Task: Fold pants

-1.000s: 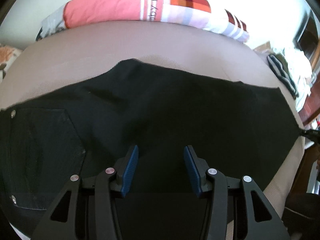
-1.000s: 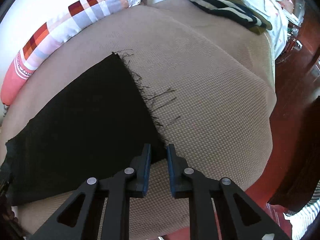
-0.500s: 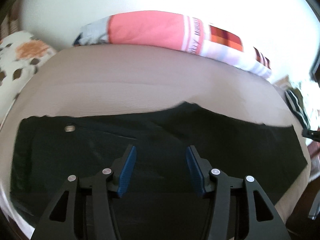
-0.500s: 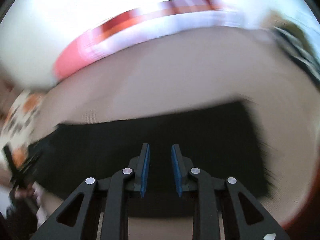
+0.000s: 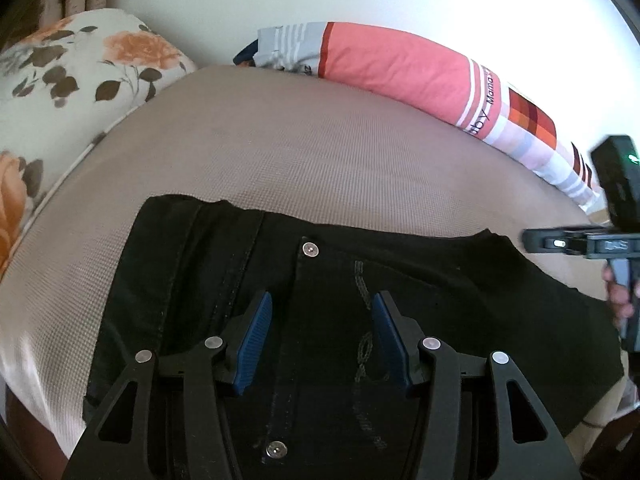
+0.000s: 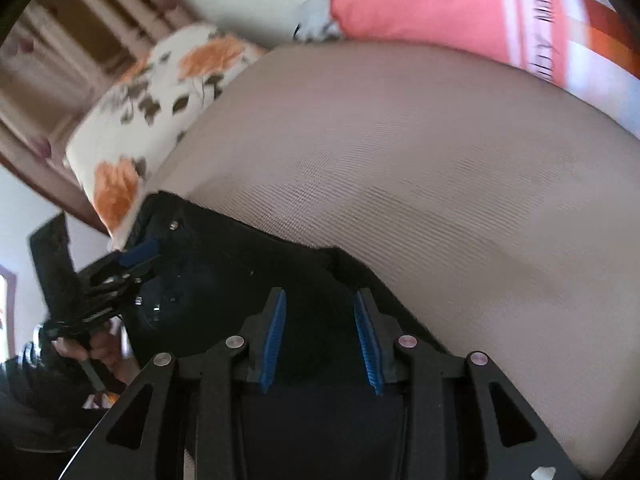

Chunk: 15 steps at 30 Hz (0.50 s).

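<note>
Pants (image 5: 440, 300), black, folded flat on bed (image 5: 320, 152); both claws spread, right claw (image 6: 320, 336) just widening.

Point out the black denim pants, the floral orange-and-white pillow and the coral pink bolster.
black denim pants (image 5: 460, 300), left wrist view, back-pocket cloth.
floral orange-and-white pillow (image 5: 80, 64), left wrist view, top face.
coral pink bolster (image 5: 392, 68), left wrist view, plain pink stretch.

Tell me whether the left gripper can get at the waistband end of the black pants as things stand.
Probably yes. The left gripper hangs open over the black pants, and the waistband end lies flat beside it on the beige cover, with nothing on top.
</note>
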{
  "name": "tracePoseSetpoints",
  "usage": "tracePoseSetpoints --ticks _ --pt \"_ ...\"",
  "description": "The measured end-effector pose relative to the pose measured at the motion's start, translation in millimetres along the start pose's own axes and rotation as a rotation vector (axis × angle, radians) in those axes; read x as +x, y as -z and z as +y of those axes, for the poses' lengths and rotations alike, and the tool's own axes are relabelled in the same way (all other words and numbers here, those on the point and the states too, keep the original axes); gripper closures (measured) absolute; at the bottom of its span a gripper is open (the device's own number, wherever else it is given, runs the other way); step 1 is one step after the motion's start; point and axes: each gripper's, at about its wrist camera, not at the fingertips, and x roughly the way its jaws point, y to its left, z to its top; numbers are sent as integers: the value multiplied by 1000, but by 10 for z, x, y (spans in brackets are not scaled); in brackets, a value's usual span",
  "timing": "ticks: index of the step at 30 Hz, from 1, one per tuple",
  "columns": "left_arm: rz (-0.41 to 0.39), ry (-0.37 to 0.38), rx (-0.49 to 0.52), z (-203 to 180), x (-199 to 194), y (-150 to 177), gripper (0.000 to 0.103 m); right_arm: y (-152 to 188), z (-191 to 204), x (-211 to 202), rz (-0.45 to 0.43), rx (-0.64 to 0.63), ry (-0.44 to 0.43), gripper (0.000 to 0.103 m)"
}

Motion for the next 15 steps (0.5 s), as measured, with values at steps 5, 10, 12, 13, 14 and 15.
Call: tracePoseSetpoints --ticks 5,10,12,13,14,15 --pt "1 5 24 6 26 21 49 -56 6 243 61 -40 -36 83" --pt "2 30 -10 63 35 8 49 -102 10 245 13 -55 19 97" --pt "-1 26 -10 50 39 9 49 -103 -21 354 4 -42 63 98" --pt "-2 21 -4 39 44 11 49 -83 -39 355 -9 -39 72 98" --pt "-3 14 5 23 49 14 49 -88 -50 377 -14 -29 79 98" --pt "-2 6 12 10 51 14 49 -90 -67 392 -19 -13 84 98"
